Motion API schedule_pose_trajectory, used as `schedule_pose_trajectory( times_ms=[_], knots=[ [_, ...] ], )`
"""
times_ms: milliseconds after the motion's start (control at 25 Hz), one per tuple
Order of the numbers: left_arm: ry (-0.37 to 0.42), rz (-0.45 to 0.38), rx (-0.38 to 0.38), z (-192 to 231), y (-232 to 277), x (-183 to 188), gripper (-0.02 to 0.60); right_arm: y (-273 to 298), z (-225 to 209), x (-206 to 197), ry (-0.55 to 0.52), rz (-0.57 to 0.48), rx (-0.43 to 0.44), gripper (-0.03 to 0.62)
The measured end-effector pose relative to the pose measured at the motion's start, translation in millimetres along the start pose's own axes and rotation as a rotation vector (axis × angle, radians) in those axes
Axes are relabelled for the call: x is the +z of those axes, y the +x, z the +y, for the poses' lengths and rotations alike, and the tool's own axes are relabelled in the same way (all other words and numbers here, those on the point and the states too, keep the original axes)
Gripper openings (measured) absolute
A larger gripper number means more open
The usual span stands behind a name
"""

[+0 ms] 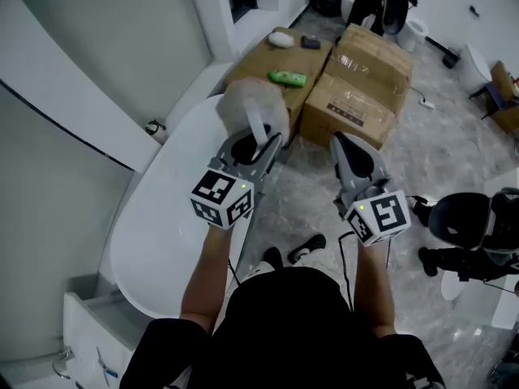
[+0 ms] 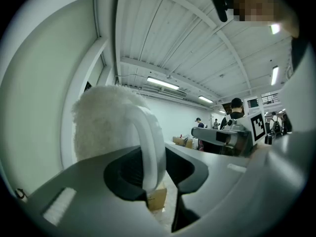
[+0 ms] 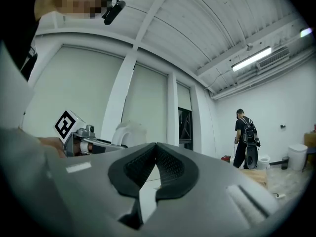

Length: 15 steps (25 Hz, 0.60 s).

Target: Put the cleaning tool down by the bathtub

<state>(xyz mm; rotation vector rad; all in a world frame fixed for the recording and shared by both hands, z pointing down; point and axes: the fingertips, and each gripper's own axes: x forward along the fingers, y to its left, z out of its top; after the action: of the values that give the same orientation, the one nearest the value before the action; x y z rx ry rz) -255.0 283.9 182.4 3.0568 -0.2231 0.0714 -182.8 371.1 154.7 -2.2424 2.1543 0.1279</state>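
Carry step: your left gripper (image 1: 259, 144) fingers pinch the cleaning tool (image 1: 243, 104) handle, right gripper (image 1: 342, 143) fingers pressed together, empty; next, lower it beside the bathtub (image 1: 154, 241) at 8 o'clock.

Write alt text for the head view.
The left gripper clamps the white handle of a fluffy cleaning tool, held at the far end of the white bathtub. The right gripper, shut and empty, sits beside it; cardboard boxes stand beyond.

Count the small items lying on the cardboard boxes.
3, all on the left box: a white one at its far end, a dark one beside it, a green one nearer. Others may be hidden.
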Motion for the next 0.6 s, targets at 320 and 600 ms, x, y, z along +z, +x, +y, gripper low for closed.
schedule_pose_trajectory(
  times_ms=[320, 600],
  knots=[
    [-0.012, 0.018, -0.01, -1, -12, -11, 0.095, -7, 16, -9, 0.039, 0.019, 0.002, 0.009],
    [-0.015, 0.026, -0.016, 4, -27, -19, 0.095, -8, 29, -21, 0.096, 0.031, -0.006, 0.009]
  ],
)
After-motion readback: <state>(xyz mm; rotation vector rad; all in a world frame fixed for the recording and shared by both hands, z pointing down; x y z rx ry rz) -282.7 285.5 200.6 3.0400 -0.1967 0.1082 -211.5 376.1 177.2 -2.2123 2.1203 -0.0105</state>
